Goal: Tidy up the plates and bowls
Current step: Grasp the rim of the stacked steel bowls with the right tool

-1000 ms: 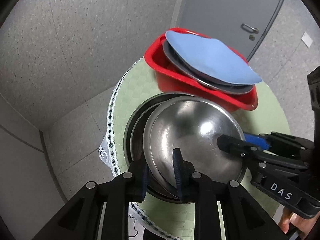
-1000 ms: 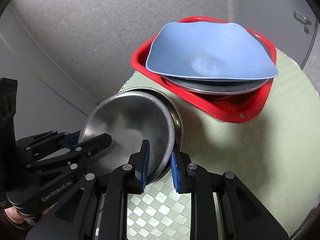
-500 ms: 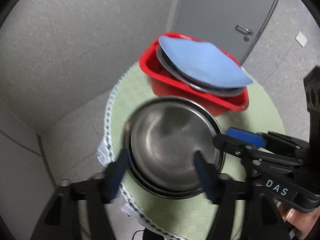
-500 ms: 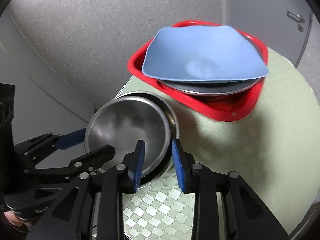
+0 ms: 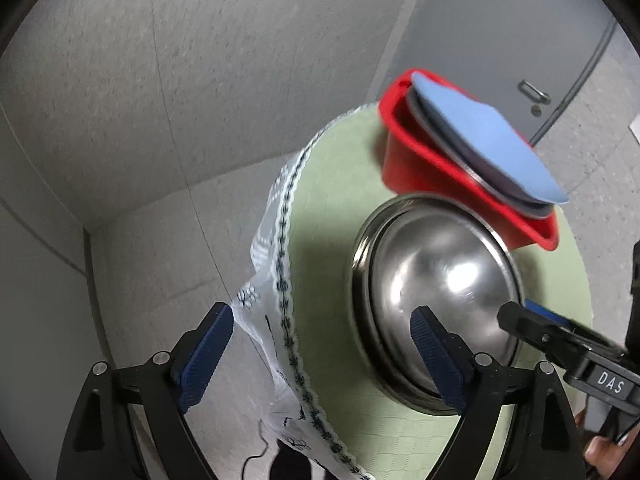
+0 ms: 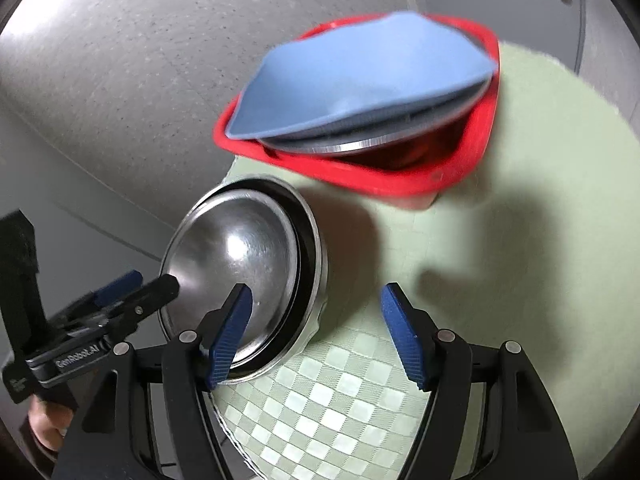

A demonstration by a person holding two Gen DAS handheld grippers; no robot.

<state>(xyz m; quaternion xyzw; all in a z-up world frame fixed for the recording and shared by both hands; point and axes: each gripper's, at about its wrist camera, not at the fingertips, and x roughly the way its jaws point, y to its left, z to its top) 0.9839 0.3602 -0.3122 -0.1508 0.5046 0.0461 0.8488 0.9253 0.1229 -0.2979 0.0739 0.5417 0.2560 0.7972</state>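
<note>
A steel bowl is nested inside a larger bowl on the round worktop, near its edge. Just behind them a tub is set, in which a metal plate is lodged at a tilt, with a square plate laid on top of it.

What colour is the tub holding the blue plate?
Red. The tub shows best in the right wrist view, with the blue plate resting on top.
</note>
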